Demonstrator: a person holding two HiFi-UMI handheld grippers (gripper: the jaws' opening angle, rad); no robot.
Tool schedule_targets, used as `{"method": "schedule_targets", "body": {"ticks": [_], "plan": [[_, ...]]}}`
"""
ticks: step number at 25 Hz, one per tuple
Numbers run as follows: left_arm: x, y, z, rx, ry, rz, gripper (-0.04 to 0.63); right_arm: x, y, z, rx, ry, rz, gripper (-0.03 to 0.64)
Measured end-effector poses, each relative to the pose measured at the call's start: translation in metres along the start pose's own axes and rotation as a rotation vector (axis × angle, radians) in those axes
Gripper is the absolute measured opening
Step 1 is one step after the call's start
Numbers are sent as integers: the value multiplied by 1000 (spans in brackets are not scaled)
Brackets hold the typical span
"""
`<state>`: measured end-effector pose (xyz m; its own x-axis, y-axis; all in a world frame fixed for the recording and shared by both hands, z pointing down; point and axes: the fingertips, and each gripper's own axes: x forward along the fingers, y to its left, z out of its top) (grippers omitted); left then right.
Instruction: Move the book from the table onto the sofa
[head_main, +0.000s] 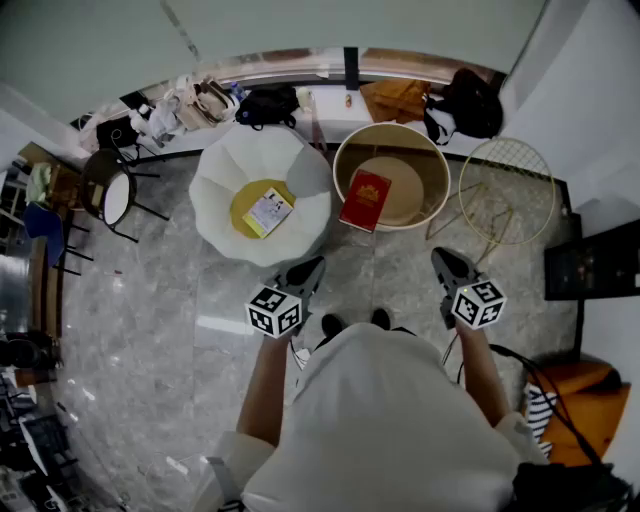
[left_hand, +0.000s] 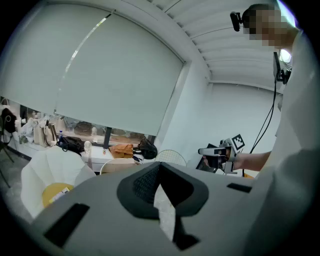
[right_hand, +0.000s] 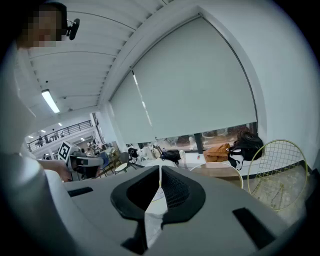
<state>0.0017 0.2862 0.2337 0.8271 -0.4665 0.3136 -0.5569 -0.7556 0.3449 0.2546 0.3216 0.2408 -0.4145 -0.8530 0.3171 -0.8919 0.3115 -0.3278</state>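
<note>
1. both grippers are held just in front of the person's body, well apart from the book (head_main: 365, 200). if either goes in without opening first, my guess is the tips would shove the book, not take it.
2. the book is on the round table (head_main: 440, 170), at its near-left side against the raised rim. it may be leaning on that rim, though the steep head view leaves this unsure. a grab at one corner could tip it over the rim to the floor.
3. left of the table is the white sofa (head_main: 215, 190), whose yellow cushion (head_main: 243, 203) already carries a small booklet (head_main: 268, 212). a book dropped on that could slide or knock it off.
4. left gripper (head_main: 312, 266): its fingers (left_hand: 144, 184) are pressed together with nothing between them, touching nothing.
5. right gripper (head_main: 443, 260): its fingers (right_hand: 175, 191) are likewise closed and empty, pointed toward the table and window ledge.
</note>
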Motion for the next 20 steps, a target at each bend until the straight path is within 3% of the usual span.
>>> {"method": "schedule_targets", "body": {"ticks": [20], "plan": [[20,-5,-10,-47,7,46,2,5,-23,-4,6,66,54,43]]}}
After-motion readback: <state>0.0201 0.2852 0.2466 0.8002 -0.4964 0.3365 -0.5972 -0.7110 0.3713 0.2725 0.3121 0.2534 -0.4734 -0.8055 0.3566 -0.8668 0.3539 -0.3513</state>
